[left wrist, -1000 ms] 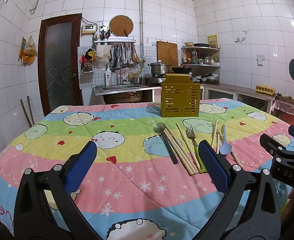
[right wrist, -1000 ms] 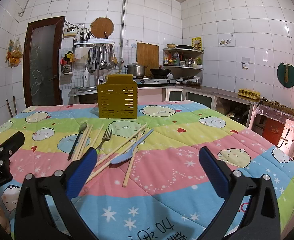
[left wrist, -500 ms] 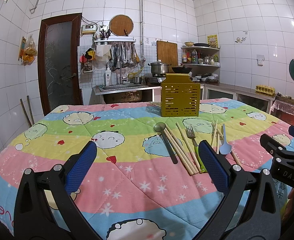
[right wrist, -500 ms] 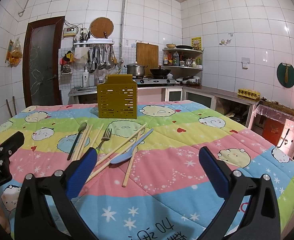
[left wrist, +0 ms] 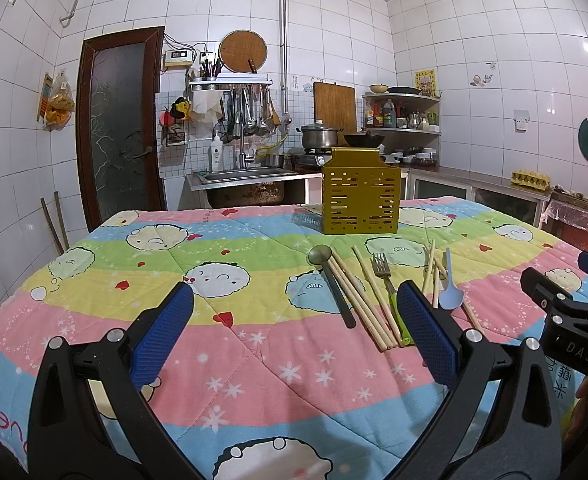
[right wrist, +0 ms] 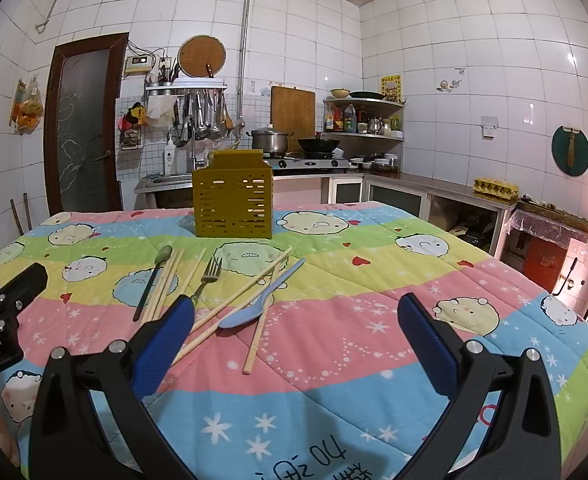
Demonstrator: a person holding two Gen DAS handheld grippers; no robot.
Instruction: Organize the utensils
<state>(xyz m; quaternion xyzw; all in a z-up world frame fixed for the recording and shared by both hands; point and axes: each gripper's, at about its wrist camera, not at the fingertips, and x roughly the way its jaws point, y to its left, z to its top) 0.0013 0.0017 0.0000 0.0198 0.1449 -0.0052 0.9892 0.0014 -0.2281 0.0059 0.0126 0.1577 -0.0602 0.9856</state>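
We held the left gripper (left wrist: 294, 328) low over the near edge of a table covered with a striped cartoon quilt (left wrist: 214, 344); its blue-padded jaws stood wide apart with nothing between them. Moving rightward, the utensils lay loose on the quilt: a dark long-handled spoon (left wrist: 331, 284), a cluster of wooden chopsticks (left wrist: 359, 304) just beside it, a metal fork (left wrist: 385, 280) with a green handle, further chopsticks (right wrist: 250, 290) crossing one another, and a pale blue spoon (left wrist: 449, 288) lying among them. Behind this row, a perforated yellow utensil holder (left wrist: 359, 200) stood upright, well apart from both grippers. At the right, we held the right gripper (right wrist: 295, 328) likewise spread wide and holding nothing, with the blue spoon and crossed chopsticks just ahead of its left finger (right wrist: 166, 344).
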